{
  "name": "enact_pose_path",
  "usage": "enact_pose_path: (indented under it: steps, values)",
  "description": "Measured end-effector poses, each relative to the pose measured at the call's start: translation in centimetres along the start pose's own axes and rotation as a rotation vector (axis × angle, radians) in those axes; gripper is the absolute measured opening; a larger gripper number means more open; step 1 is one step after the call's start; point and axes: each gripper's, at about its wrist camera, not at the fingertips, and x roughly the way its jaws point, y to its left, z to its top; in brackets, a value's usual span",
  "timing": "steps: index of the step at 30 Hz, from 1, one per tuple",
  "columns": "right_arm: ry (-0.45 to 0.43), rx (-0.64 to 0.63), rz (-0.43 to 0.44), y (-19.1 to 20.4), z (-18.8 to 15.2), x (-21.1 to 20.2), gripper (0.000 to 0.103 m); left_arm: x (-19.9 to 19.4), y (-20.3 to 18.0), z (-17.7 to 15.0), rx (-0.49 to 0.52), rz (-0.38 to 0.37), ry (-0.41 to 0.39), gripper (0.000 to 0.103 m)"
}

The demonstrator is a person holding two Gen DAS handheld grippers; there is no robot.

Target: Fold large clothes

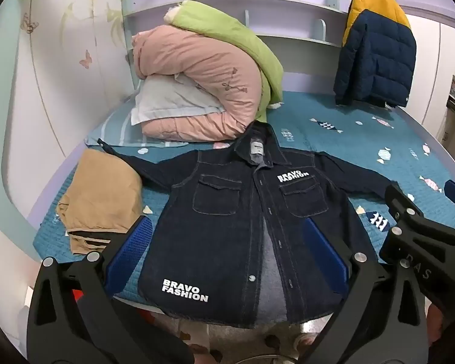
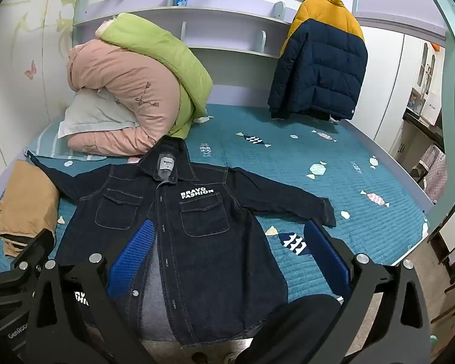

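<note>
Both grippers point(image 1: 227, 251) point(image 2: 230, 251) gape above the flat denim jacket point(image 1: 242, 212).

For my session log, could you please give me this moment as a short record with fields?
surface: bed with teal quilt
garment to fold: dark denim jacket, laid flat, front up, sleeves spread, hem at the near bed edge
jacket front: partly unbuttoned, grey lining showing near the hem
left gripper: open, holding nothing, hovering over the jacket's lower part
right gripper: open, holding nothing, over the jacket's right side
nearby: tan garment folded at left; pink duvet and green duvet piled behind; puffer jacket hanging at back
</note>
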Motion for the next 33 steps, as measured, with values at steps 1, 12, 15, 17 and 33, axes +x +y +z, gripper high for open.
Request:
enact_pose_path:
  steps: [1,12,15,17,33]
  values:
    - [0.001,0.002,-0.001,0.0,0.0,0.0,0.096,0.0,0.0,0.0,-0.003,-0.002,0.003,0.099]
    - [0.019,0.012,-0.016,-0.1,0.2,0.3,0.096,0.0,-0.2,0.6,0.001,-0.003,0.004,0.099]
    - [0.023,0.013,-0.02,-0.2,0.0,0.2,0.096,0.0,-0.3,-0.4,0.012,-0.006,0.005,0.099]
    - [0.027,0.017,-0.021,-0.2,-0.2,0.3,0.096,0.1,-0.3,-0.4,0.012,-0.007,0.009,0.099]
    - [0.062,0.035,-0.021,-0.3,-0.7,0.7,0.096,0.2,0.0,-0.5,-0.005,0.011,0.054,0.099]
